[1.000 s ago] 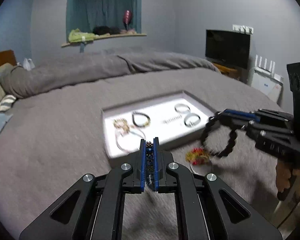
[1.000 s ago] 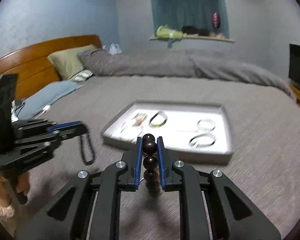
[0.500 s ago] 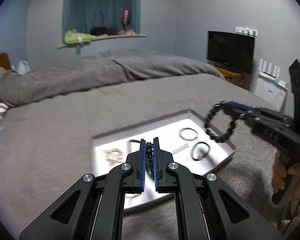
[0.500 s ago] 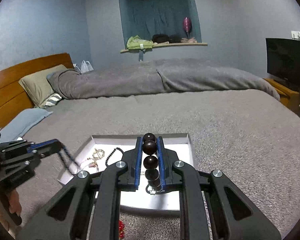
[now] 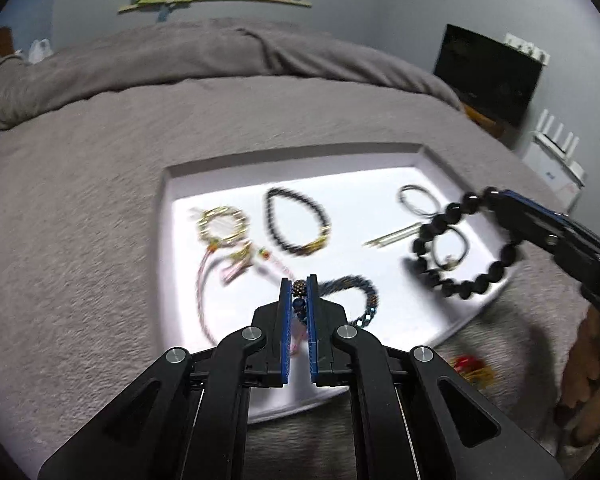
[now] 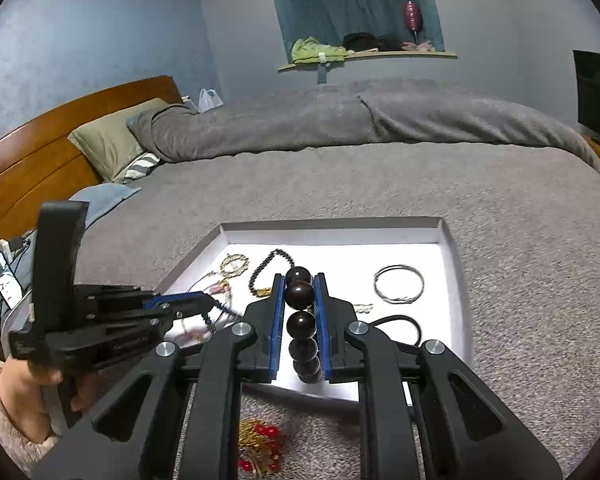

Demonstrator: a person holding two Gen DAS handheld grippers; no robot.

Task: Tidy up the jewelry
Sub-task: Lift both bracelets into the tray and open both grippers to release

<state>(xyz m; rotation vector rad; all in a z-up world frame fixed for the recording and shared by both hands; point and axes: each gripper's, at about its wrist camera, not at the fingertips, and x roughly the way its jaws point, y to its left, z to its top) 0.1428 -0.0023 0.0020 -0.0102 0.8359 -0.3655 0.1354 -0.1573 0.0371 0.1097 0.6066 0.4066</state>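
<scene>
My left gripper point(image 5: 299, 282) is shut on a blue beaded bracelet point(image 5: 360, 294), whose loop trails right over the white tray point(image 5: 172, 184). In the right wrist view the left gripper point(image 6: 209, 303) reaches in from the left over the tray's near left part. My right gripper point(image 6: 300, 278) is shut on a dark brown bracelet of large beads point(image 6: 300, 294). From the left wrist view, that bracelet point(image 5: 464, 248) hangs as a ring from the right gripper point(image 5: 496, 194) above the tray's right side.
Lying in the tray are a gold bracelet point(image 5: 222, 222), a black bead bracelet point(image 5: 296, 220), silver bangles point(image 6: 399, 284), a black cord loop point(image 6: 400, 324) and a pink cord point(image 5: 204, 280). A red and gold piece point(image 6: 260, 448) lies on the grey bed in front of the tray.
Both grippers have moved forward and down, from before the tray to over it, each still gripping its bracelet. The tray now fills much more of both views.
</scene>
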